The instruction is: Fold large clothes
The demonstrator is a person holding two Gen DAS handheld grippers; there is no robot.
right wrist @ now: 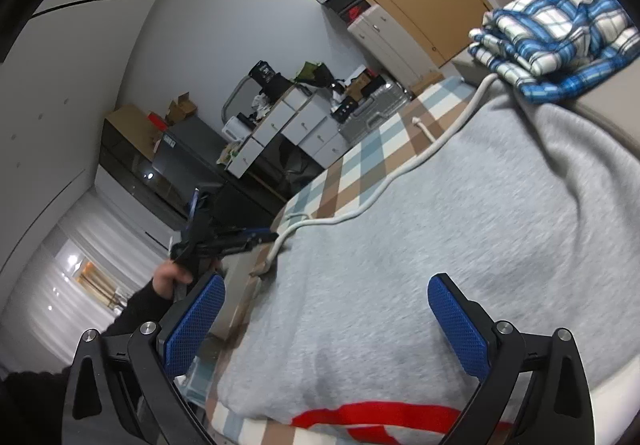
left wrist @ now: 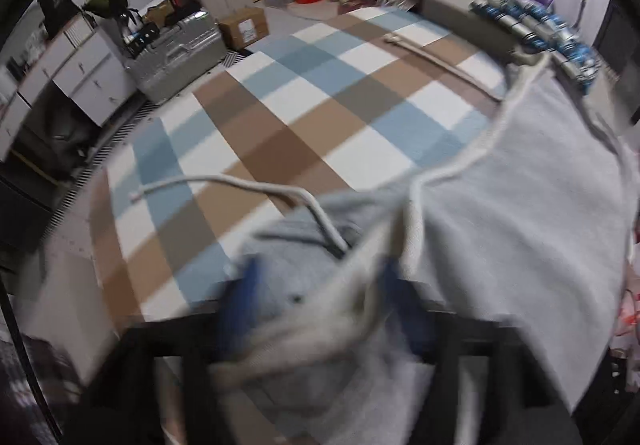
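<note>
Left gripper (left wrist: pixel 320 297), fingers spread over the soft grey fleece hoodie (left wrist: pixel 520 205) beside the blue plaid folded shirt (right wrist: pixel 560 41); right gripper (right wrist: pixel 326 321) likewise spread, empty. The loose white drawstring (left wrist: pixel 248 185) could snag, spoiling the fold.

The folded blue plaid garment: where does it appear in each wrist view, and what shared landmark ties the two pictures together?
Left wrist view: folded blue plaid garment at upper right, a blurred strip beyond the grey sweatshirt.
Right wrist view: at upper right, stacked past the sweatshirt's far end.
Shared landmark: the white drawstring running along the sweatshirt's edge over the checked cover.
</note>
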